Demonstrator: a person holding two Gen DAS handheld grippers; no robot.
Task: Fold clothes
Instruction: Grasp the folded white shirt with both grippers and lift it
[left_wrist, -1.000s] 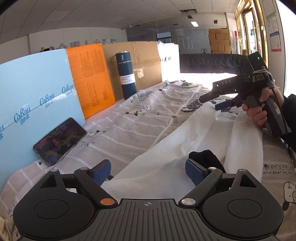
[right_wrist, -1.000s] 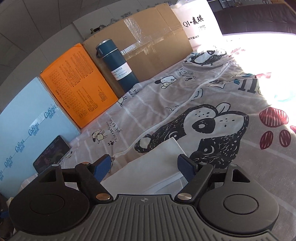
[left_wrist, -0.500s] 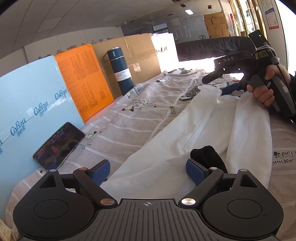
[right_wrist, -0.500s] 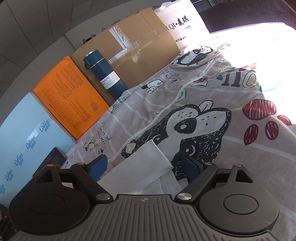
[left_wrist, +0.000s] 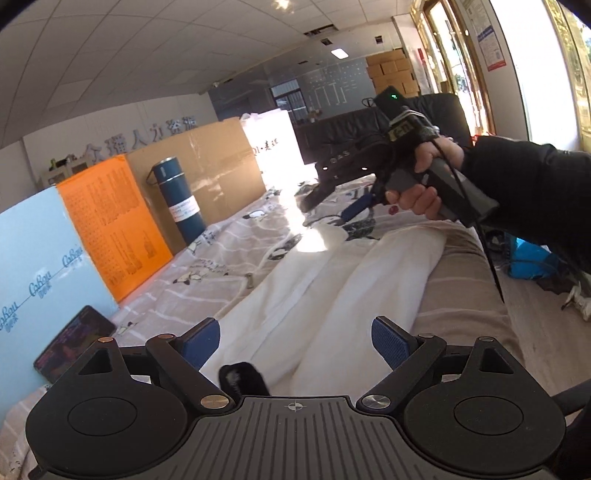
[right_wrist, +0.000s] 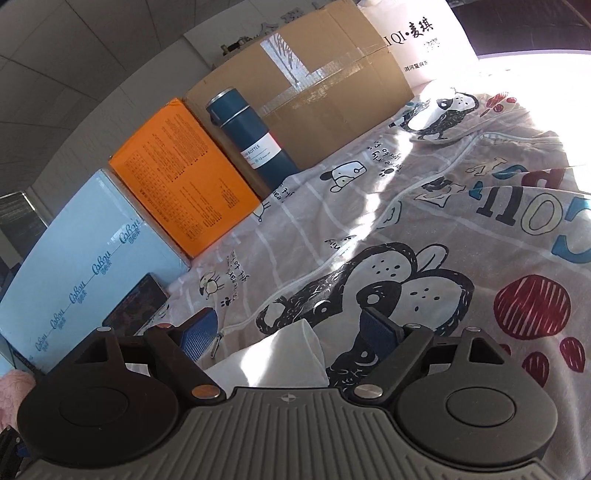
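A white garment (left_wrist: 332, 295) lies folded lengthwise on the cartoon-print blanket (left_wrist: 207, 280), running away from me. Its black neck trim (left_wrist: 242, 378) sits just in front of my left gripper (left_wrist: 295, 341), which is open above the near end and holds nothing. In the left wrist view my right gripper (left_wrist: 332, 203) is held up over the garment's far end, jaws apart. In the right wrist view my right gripper (right_wrist: 291, 332) is open, with a white corner of the garment (right_wrist: 284, 354) lying between its fingers, not clamped.
Along the blanket's left edge stand a light blue box (left_wrist: 33, 266), an orange box (left_wrist: 110, 225), a dark blue bottle (left_wrist: 181, 203), a cardboard box (left_wrist: 218, 170) and a white bag (left_wrist: 273, 140). A phone (left_wrist: 74, 343) leans on the blue box. The floor (left_wrist: 546, 325) lies to the right.
My left gripper has lifted and swung right; the black trim is now closer under it. My right gripper has risen and drawn back from the garment's far end, both staying open.
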